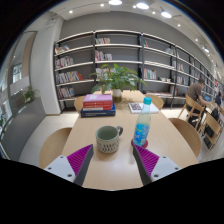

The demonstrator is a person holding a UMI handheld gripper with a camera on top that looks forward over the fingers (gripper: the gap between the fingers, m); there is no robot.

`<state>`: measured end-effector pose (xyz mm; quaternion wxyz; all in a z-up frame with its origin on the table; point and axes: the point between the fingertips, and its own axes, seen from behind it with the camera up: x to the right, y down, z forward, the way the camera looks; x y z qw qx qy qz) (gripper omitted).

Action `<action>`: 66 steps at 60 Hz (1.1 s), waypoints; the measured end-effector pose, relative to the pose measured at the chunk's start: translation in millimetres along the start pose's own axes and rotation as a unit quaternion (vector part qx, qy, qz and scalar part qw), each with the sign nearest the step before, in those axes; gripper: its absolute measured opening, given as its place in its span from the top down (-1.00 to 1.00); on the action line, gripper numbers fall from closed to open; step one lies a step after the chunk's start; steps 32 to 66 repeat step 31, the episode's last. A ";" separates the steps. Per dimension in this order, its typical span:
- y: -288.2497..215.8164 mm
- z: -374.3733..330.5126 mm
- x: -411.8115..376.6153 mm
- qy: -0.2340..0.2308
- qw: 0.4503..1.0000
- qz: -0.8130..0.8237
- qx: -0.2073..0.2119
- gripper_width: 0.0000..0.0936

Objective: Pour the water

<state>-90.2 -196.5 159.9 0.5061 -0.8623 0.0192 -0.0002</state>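
We find the claw [112, 158] open, empty; water bottle [144, 122] beside mug [109, 138] — likely light, slippery; grip mid-body.

The room is brightly and evenly lit from round ceiling lights [140, 5] glowing at twelve o'clock, with paler daylight coming through a window [17, 72] at nine o'clock. The pale desk [115, 162] carries a soft sheen and only faint, short shadows beside the mug [108, 139] and the bottle [142, 127]. Strong wide-angle distortion bows the bookshelves [120, 62] outward, most of all toward three and nine o'clock. Fine detail is soft throughout, and book spines are unreadable.
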 end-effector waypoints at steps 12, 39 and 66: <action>-43.1 -29.8 -27.8 -0.008 0.999 -0.005 0.039 -0.73; -64.9 -50.9 -38.4 -0.001 0.998 -0.018 0.067 -0.73; -64.9 -50.9 -38.4 -0.001 0.998 -0.018 0.067 -0.73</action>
